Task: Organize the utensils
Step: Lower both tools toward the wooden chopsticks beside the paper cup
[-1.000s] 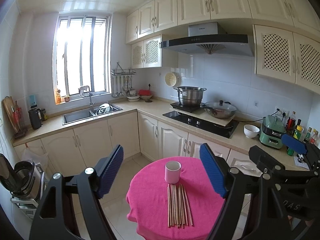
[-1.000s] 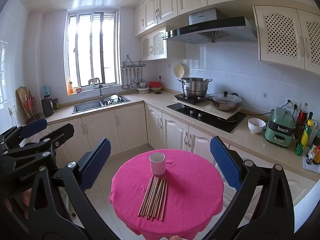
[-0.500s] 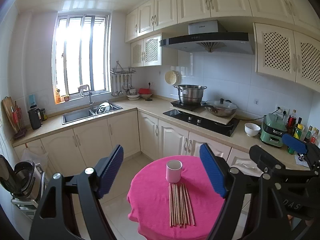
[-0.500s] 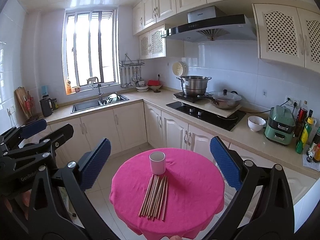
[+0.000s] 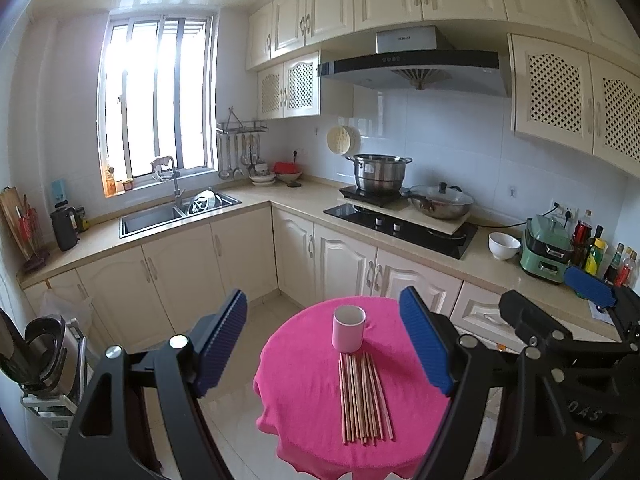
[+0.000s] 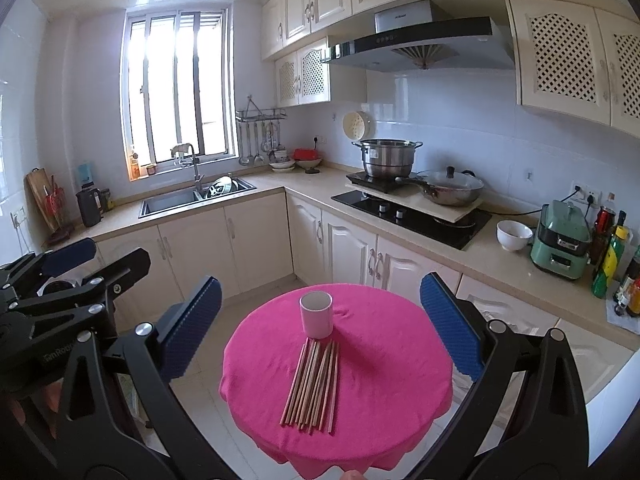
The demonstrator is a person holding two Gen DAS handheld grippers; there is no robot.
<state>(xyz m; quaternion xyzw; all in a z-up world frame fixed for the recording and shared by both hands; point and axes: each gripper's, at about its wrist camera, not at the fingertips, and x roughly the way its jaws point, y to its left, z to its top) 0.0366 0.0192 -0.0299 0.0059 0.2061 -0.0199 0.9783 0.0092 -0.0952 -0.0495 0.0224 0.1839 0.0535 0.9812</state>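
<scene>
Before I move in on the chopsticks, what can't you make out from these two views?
- Chopsticks: exact count, both views; they overlap and are too thin.
- Cup: its inside bottom, both views; hidden by its own wall.
- Table: legs, both views; covered by the pink cloth.

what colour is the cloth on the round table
Bright pink cloth, seen best in the right wrist view, under the cup and chopsticks.

A home kitchen.
Ahead of the claws: cream cabinets (image 5: 332, 0), sink (image 5: 176, 212) under a window (image 5: 156, 96), hob (image 5: 400, 224) beneath a hood (image 5: 408, 60).
</scene>
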